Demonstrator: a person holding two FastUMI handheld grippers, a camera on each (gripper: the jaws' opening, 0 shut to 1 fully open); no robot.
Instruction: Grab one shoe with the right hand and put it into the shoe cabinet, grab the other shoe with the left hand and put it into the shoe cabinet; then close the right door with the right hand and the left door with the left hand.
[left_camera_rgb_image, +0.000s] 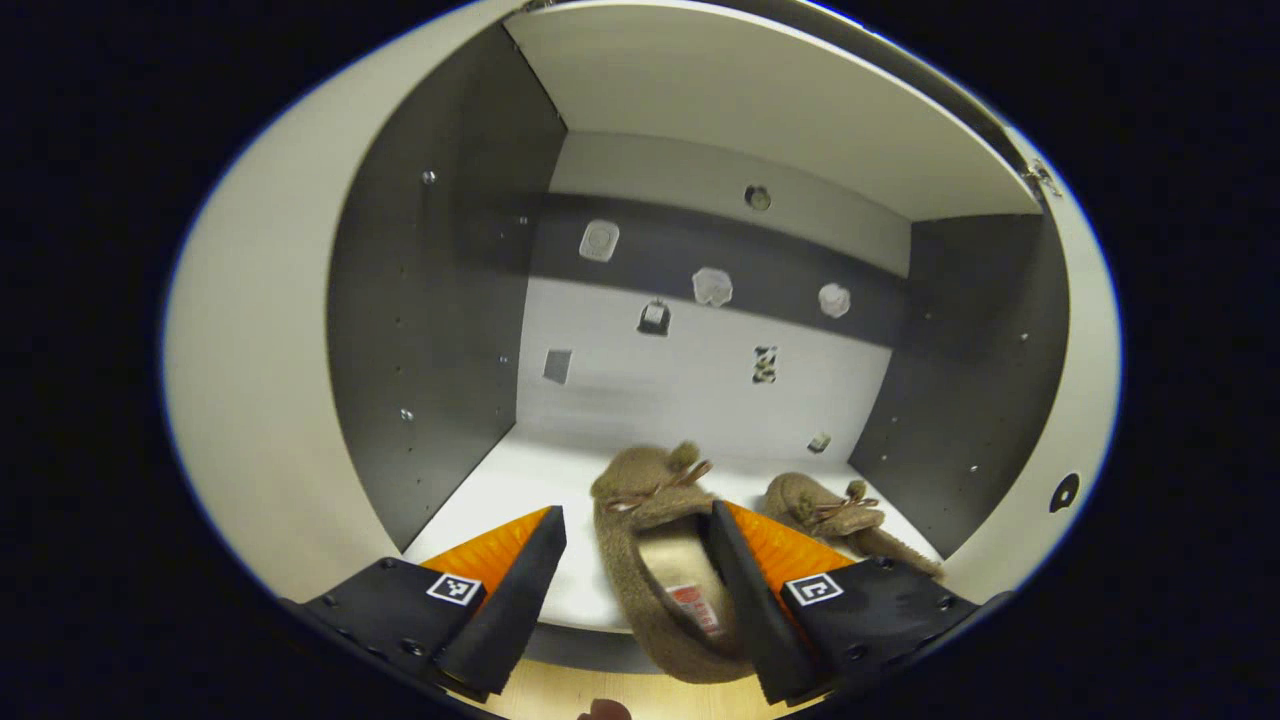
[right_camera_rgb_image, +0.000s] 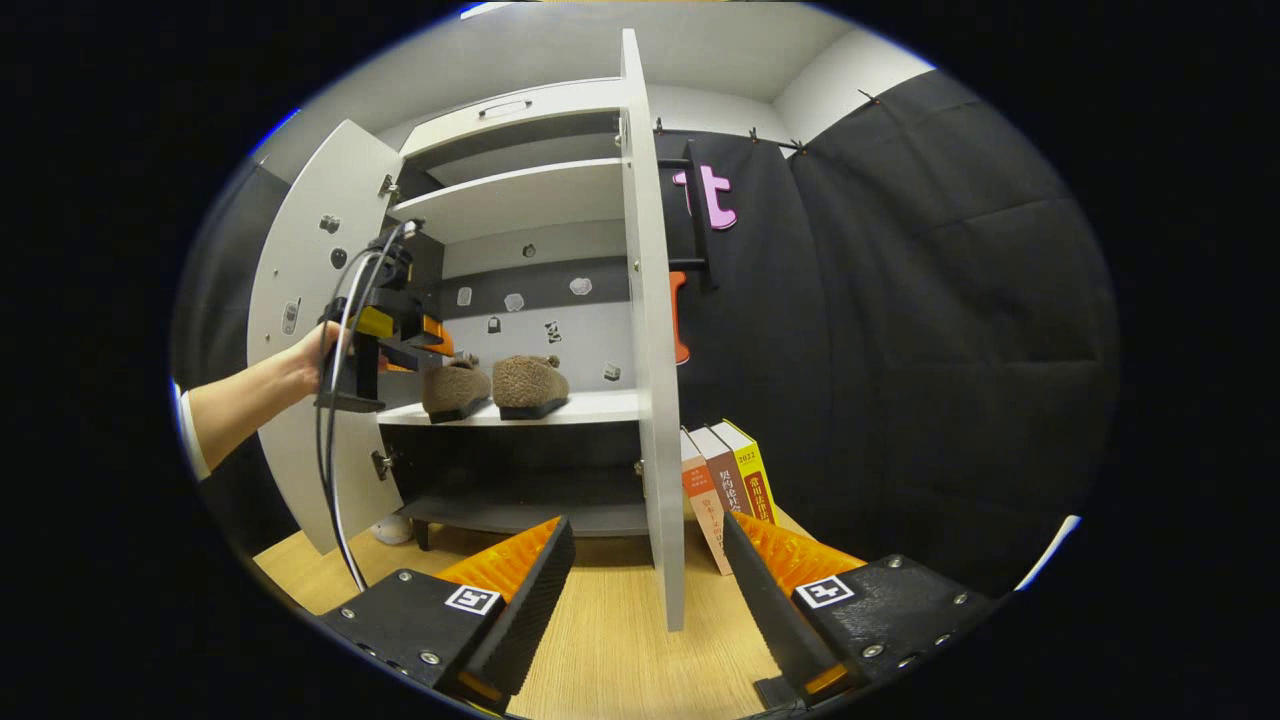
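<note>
Fingers of the left gripper (left_camera_rgb_image: 638, 590) stand spread at the shelf's front edge, with the near shoe (left_camera_rgb_image: 660, 560) lying between them, its long axis running straight back into the shoe cabinet (left_camera_rgb_image: 440, 330). Whether either finger touches it I cannot tell. Its mate, the far shoe (left_camera_rgb_image: 825, 510), sits just to its right, deeper in. Well back, the right gripper (right_camera_rgb_image: 648, 600) hangs open and empty facing the edge of the right door (right_camera_rgb_image: 650, 350), so it looks nearer for closing that one.
</note>
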